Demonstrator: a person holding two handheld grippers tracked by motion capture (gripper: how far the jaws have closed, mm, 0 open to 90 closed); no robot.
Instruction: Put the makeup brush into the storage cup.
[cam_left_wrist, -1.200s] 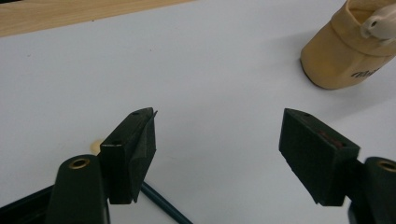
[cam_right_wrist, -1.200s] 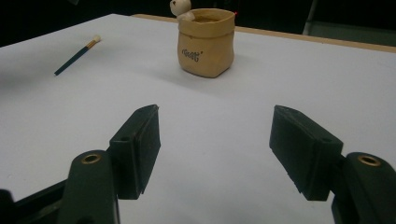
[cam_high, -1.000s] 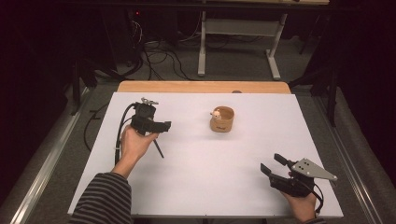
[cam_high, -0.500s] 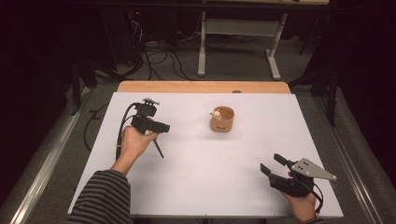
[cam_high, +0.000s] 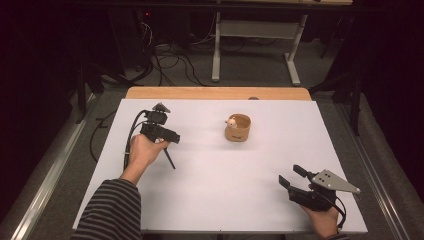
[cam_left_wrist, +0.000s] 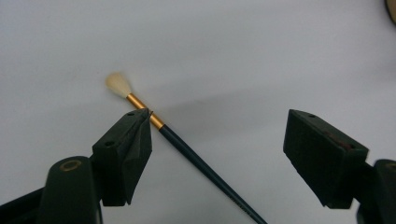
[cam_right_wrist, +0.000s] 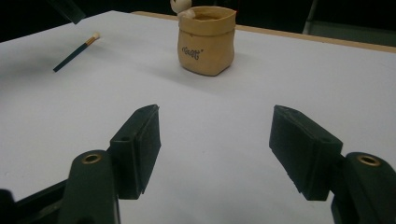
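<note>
A thin brush (cam_left_wrist: 196, 156) with a white tip, a gold ferrule and a dark teal handle lies flat on the white table (cam_high: 220, 170). My left gripper (cam_left_wrist: 219, 121) hovers over it, open; the left jaw overlaps the ferrule in that view and the right jaw is far off to the side. From above, the left gripper (cam_high: 165, 136) sits just over the brush (cam_high: 169, 159). A tan pot (cam_high: 238, 129) with a small pale figure on its rim stands mid-table. My right gripper (cam_high: 290, 175) rests open near the front right, aimed toward the pot (cam_right_wrist: 205, 39).
The right gripper view also catches the brush (cam_right_wrist: 74, 52) lying far left of the pot. A wooden strip (cam_high: 215, 93) borders the table's far edge. Cables and a desk frame (cam_high: 255, 35) stand on the floor beyond.
</note>
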